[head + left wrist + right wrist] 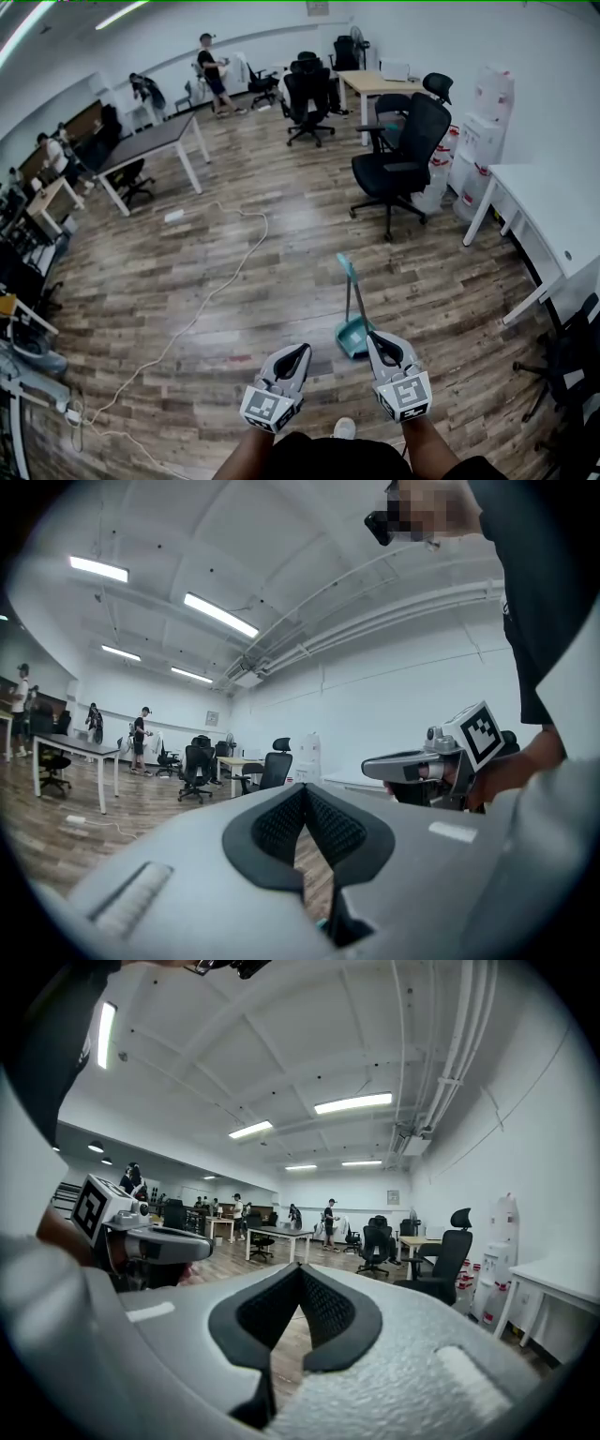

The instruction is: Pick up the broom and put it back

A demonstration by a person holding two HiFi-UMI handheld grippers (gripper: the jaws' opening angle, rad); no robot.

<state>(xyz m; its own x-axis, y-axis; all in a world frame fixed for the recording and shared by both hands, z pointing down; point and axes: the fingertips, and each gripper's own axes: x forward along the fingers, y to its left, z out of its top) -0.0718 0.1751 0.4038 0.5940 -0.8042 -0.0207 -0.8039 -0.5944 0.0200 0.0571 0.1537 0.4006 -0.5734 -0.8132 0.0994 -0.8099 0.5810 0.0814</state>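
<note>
The teal plastic broom (348,269) stood upright on its thin dark pole on the floor, just ahead of the right gripper (379,337). Its foot sat in a teal scoop-shaped dustpan (353,338). In the head view that gripper's tip overlapped the dustpan's edge, but whether they touched could not be told. The right gripper's ribbed black pads were pressed together at the tips, with nothing between them. The left gripper (299,349), a little apart to the side, had its grey shells and black pads closed the same way, on nothing. Each gripper carried a white cube printed with black square markers.

The brown wood-plank floor (281,234) lay open to the left of the broom, crossed by a thin white cable (217,291) that snaked toward the near left corner. Beyond the broom stood a black mesh office chair (403,155) on a five-star wheeled base. A white table (548,202) with slim white legs bounded the right side.
</note>
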